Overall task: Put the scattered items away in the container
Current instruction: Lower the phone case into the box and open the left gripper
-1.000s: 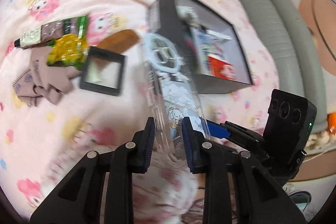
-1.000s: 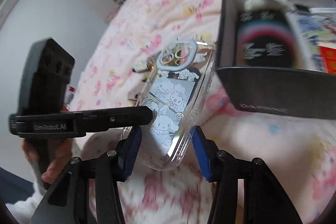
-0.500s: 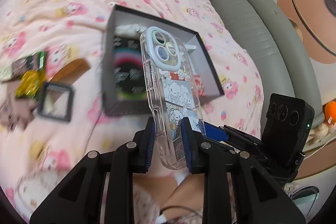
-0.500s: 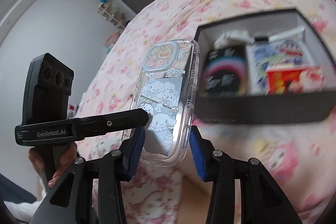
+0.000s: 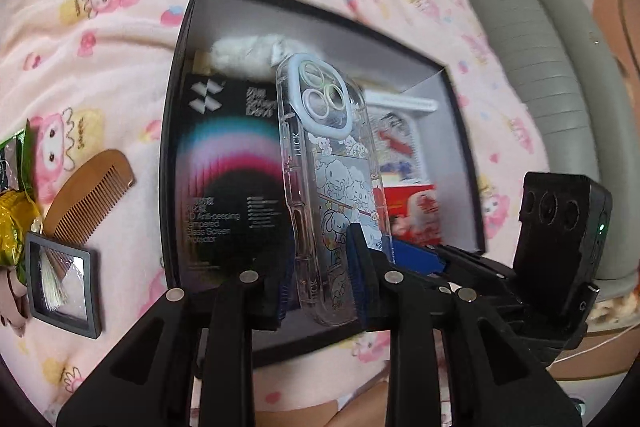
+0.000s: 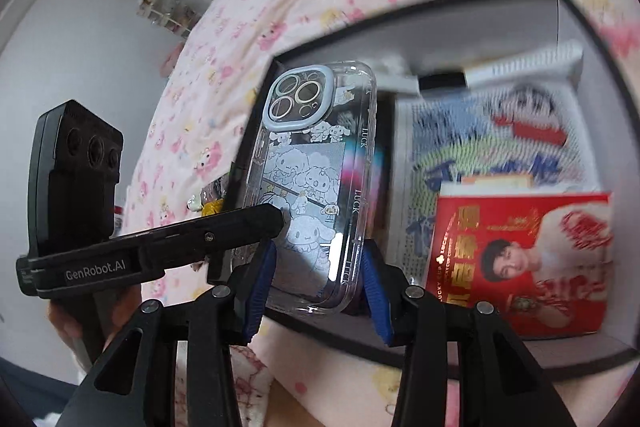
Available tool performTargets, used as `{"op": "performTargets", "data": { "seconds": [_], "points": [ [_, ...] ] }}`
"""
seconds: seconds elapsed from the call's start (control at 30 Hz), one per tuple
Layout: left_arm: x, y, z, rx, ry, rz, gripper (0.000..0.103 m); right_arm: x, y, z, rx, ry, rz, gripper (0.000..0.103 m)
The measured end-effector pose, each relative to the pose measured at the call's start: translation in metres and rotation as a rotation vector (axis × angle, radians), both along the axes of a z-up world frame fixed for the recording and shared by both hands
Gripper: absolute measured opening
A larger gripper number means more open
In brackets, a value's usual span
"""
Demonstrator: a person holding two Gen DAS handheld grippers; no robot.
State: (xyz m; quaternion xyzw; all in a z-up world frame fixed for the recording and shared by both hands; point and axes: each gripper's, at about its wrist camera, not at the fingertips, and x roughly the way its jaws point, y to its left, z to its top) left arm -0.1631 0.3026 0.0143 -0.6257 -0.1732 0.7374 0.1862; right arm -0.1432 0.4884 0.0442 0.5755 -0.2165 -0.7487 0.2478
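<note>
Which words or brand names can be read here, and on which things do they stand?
"LUCK": side edge of the clear phone case.
"GenRobot.AI": the left gripper.
"HD Anti-peeping Tempered Glass Screen Protector": black packet in the box.
Red packet: print too blurred.

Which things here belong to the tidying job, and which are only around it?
Job:
clear phone case, held by both grippers
black box, already part filled
wooden comb
small mirror
yellow wrapper

Around:
pink bedspread
grey sofa
</note>
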Motion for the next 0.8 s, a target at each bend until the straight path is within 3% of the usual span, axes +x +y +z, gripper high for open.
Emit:
{"op": "performTargets", "data": {
  "seconds": [0.1,0.3,0.47,0.6,0.7,0.8],
  "points": [
    [0.0,0.004,-0.011,-0.019,-0.027,-0.001,0.025,-0.004,0.001,-0.019,-0.001,-0.065,0.004,0.039],
    [-0.001,0.013,-0.01,-0.108,-0.065,-0.019,0.026,-0.006,0.002,-0.018,0.055,-0.06,-0.006,0.039],
    [-0.002,0.018,0.005,-0.172,0.021,-0.011,0.028,-0.001,0.023,0.005,0.124,0.035,-0.094,0.039],
    [-0.015,0.041,0.0,-0.099,0.027,-0.061,0.028,-0.002,0.049,0.022,0.25,0.123,-0.27,0.039],
    [-0.018,0.068,-0.008,-0.04,0.007,-0.154,0.028,-0.002,0.055,0.019,0.234,0.128,-0.285,0.039],
    [-0.023,0.076,-0.021,-0.129,-0.023,-0.142,0.025,-0.003,0.058,0.011,0.246,0.104,-0.294,0.039]
  ]
}}
